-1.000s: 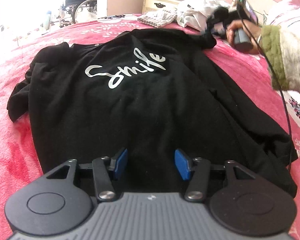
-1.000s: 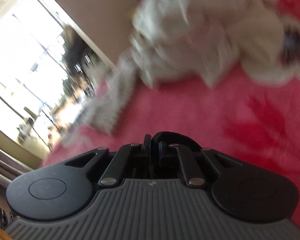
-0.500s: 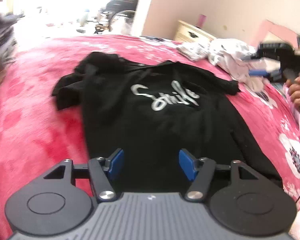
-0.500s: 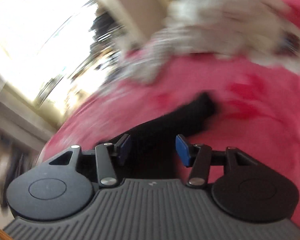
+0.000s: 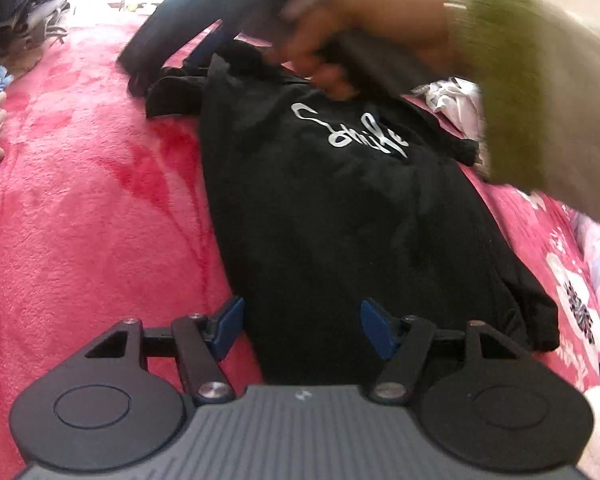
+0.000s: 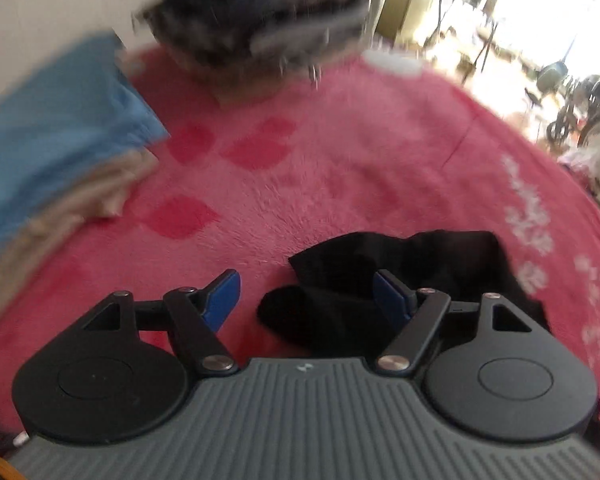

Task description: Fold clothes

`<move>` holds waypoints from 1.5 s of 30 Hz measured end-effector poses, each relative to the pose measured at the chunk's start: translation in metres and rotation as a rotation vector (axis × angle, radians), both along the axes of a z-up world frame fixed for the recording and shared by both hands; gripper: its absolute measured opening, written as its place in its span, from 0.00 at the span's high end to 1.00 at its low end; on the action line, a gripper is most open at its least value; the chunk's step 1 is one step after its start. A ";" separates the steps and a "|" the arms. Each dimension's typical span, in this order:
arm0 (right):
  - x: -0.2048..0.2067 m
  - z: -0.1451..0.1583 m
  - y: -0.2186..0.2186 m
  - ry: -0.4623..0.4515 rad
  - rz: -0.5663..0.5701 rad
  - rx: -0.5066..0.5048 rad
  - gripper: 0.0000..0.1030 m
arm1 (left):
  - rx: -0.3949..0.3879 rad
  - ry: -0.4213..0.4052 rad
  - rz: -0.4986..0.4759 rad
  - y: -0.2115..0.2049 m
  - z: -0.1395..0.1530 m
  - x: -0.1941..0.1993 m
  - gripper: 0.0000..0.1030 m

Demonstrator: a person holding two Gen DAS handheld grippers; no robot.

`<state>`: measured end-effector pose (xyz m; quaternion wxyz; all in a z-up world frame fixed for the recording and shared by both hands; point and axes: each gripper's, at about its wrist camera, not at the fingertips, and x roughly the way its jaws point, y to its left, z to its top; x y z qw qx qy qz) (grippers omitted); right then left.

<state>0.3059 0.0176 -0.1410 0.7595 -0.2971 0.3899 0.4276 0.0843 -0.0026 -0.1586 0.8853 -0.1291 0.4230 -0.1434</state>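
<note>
Black shirt (image 5: 340,216) lies face up on the pink blanket (image 5: 80,220), lettering showing, far sleeve (image 6: 380,280) bunched. Step in hand, as judged: catch that sleeve and lay it across the body. Best done by pinching near the cuff edge, lifting little, keeping the hem flat.

Right gripper (image 6: 306,292): jaws opening, sleeve cloth between them, not yet pinched; pitched steeply down. Left gripper (image 5: 302,328): jaws opening over the hem, nothing held. Hand (image 5: 360,36) reaches across the collar.

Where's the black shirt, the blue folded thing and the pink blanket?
Shirt (image 5: 340,216): left wrist view, its chest below the lettering.
Blue cloth (image 6: 56,120): right wrist view, its top face.
Blanket (image 6: 340,152): right wrist view, bare middle.
</note>
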 end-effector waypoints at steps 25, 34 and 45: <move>0.097 -0.002 -0.025 0.675 -0.341 0.826 0.88 | -0.115 -0.060 0.023 0.010 -0.009 -0.018 0.27; 0.082 0.003 -0.068 0.723 -0.533 0.765 0.68 | -0.126 -0.044 0.097 0.023 0.007 -0.024 0.27; -0.093 0.211 -0.364 0.291 -0.706 1.030 0.38 | -0.163 -0.140 0.208 0.063 0.069 -0.052 0.27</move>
